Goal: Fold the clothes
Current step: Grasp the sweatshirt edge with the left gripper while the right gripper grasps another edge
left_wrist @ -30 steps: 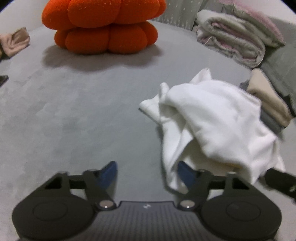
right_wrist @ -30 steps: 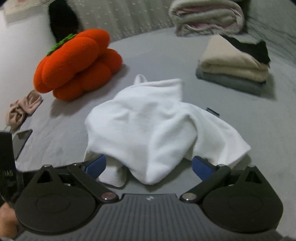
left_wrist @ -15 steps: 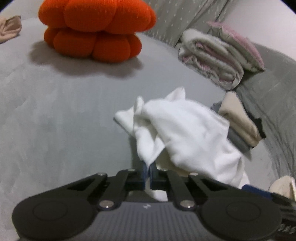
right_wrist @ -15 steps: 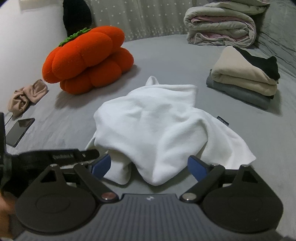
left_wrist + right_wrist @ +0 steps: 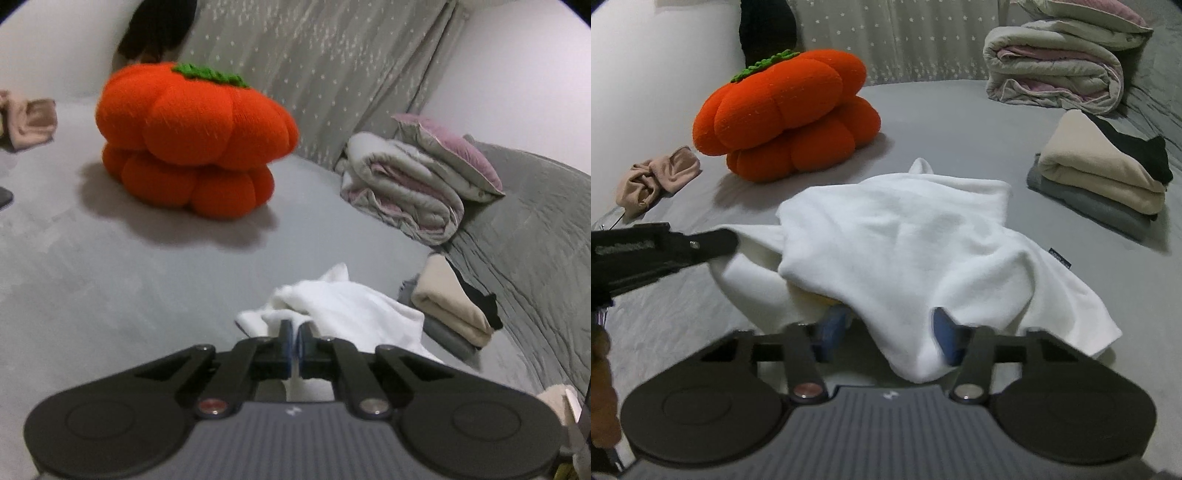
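Two views: left gripper [image 5: 294, 345] clamped on the white garment [image 5: 905, 251]; only the right view shows right gripper [image 5: 888, 334] closing around its hem.

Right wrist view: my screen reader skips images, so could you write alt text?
A crumpled white fleece garment lies on a grey bedsheet, the right gripper closing around its near fold while the left gripper pinches its left edge. Behind sit an orange pumpkin cushion and stacked folded clothes.
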`<state>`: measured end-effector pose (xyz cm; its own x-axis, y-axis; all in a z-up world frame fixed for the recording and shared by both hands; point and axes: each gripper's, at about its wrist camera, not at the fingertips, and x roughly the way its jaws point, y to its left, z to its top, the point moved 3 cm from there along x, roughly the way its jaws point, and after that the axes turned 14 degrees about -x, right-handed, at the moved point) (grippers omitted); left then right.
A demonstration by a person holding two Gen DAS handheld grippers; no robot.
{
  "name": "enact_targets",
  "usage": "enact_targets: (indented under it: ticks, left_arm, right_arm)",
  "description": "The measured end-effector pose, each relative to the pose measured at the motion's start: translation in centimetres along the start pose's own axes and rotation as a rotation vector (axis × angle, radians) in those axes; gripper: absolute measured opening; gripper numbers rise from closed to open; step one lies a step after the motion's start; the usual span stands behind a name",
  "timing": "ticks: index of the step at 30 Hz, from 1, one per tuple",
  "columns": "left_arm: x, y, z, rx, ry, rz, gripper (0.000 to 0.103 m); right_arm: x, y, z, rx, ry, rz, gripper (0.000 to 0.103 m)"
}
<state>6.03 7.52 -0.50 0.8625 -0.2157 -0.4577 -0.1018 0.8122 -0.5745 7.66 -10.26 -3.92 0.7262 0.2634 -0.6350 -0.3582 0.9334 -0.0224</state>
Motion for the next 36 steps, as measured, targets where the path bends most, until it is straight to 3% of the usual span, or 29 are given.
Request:
enact_targets:
  ticks: [1,2,13,18,23,25,28,29,32,36]
  left_arm:
    - [-0.3,0.2,0.2,0.007,-0.015,0.006,0.002]
    - [-0.7,0.3,0.5,0.017,-0.033,0.012,0.002]
    - [-5.9,2.7,4.4,0.057,-0.284,0.09,0.002]
    - [-6.6,4.3,5.5,-0.004,-0.29,0.108,0.002]
    - [-6.7,4.5,5.5,-0.024,-0.285,0.058,0.002]
    - [-6.7,4.2,5.5,-0.035,-0.264,-0.012,0.002]
    - [-6.6,3.7,5.4,-0.057,-0.229,-0.124,0.002]
    - [-6.6,3.5,5.3,-0.059,-0.225,-0.152,0.002]
    - [-6.3,3.0,5.2,-0.073,-0.213,-0.23,0.002]
    - [-6.0,2.2,4.9,-0.102,-0.179,-0.349,0.002]
  right_arm:
    - [-0.1,0.0,0.2,0.009,-0.01,0.009,0.013]
    - [-0.3,-0.1,0.4,0.021,-0.021,0.021,0.007]
    - [-4.6,-0.6,3.0,0.096,-0.166,0.101,0.005]
    - [-6.7,-0.1,4.3,0.11,-0.246,0.169,0.001]
    - [-7.2,1.6,4.7,0.007,-0.277,0.16,0.001]
    - [-6.5,2.3,4.3,-0.032,-0.247,0.16,0.013]
    - [-5.5,3.3,3.7,-0.098,-0.201,0.157,0.015]
    - [-5.3,3.7,3.5,-0.121,-0.189,0.156,0.02]
    - [-4.7,4.6,2.8,-0.161,-0.178,0.146,0.06]
    - [-4.4,5.4,2.2,-0.213,-0.18,0.154,0.06]
